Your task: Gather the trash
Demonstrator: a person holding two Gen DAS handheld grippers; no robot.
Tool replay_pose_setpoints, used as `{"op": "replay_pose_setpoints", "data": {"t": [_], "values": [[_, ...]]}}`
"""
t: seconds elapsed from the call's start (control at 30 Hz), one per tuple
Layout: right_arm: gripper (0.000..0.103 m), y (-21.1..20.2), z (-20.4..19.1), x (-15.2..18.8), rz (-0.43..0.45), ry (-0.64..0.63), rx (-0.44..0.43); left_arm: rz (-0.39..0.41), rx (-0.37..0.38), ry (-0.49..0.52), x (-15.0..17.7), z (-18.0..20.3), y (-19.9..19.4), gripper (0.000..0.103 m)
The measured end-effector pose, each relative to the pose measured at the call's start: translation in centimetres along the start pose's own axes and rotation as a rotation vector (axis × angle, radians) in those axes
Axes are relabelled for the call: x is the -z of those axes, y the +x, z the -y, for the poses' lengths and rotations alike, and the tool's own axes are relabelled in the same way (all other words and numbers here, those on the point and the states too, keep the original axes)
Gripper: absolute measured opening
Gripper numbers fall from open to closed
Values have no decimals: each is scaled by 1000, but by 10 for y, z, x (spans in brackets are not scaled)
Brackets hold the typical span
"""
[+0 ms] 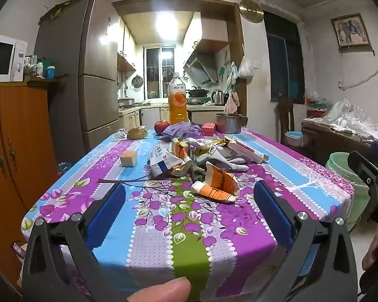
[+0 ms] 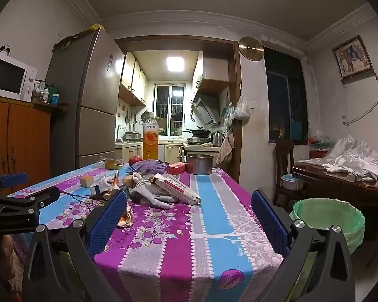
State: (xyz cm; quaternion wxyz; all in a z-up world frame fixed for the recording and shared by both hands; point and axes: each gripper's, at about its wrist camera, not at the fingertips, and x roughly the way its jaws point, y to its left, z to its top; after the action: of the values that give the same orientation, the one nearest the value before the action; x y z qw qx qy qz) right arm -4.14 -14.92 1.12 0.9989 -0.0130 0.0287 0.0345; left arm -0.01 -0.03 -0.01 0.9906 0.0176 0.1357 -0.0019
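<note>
While both grippers, left gripper [image 1: 189,201] and right gripper [image 2: 189,209], hover spread and empty before the table [image 1: 302,176], the nearest crumpled orange wrapper [image 1: 218,185] suits a centred pinch, bound for the green-lined bin [image 2: 327,214] beside it.

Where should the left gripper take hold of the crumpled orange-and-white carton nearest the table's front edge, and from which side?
Probably across the crumpled orange carton's raised, puckered upper part, coming from the near table edge. It lies alone in front of the trash pile, almost straight ahead between the open left gripper's fingers, and its flattened lower end hugs the tablecloth, giving the pads little to catch.
</note>
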Motion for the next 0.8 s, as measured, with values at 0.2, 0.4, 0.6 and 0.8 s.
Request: {"op": "replay_pose_setpoints", "data": {"t": [0.2, 0.4, 0.6, 0.8], "values": [[99, -2, 0, -1, -4, -1, -5, -4, -14, -1, 2, -1, 4, 98], [99, 10, -3, 10, -11, -2, -11, -14, -13, 0, 9, -5, 12, 98], [99, 16, -3, 7, -37, -4, -12, -33, -17, 4, 7, -5, 17, 98], [99, 19, -3, 8, -45, -7, -15, -42, -20, 7, 8, -6, 21, 98]]}}
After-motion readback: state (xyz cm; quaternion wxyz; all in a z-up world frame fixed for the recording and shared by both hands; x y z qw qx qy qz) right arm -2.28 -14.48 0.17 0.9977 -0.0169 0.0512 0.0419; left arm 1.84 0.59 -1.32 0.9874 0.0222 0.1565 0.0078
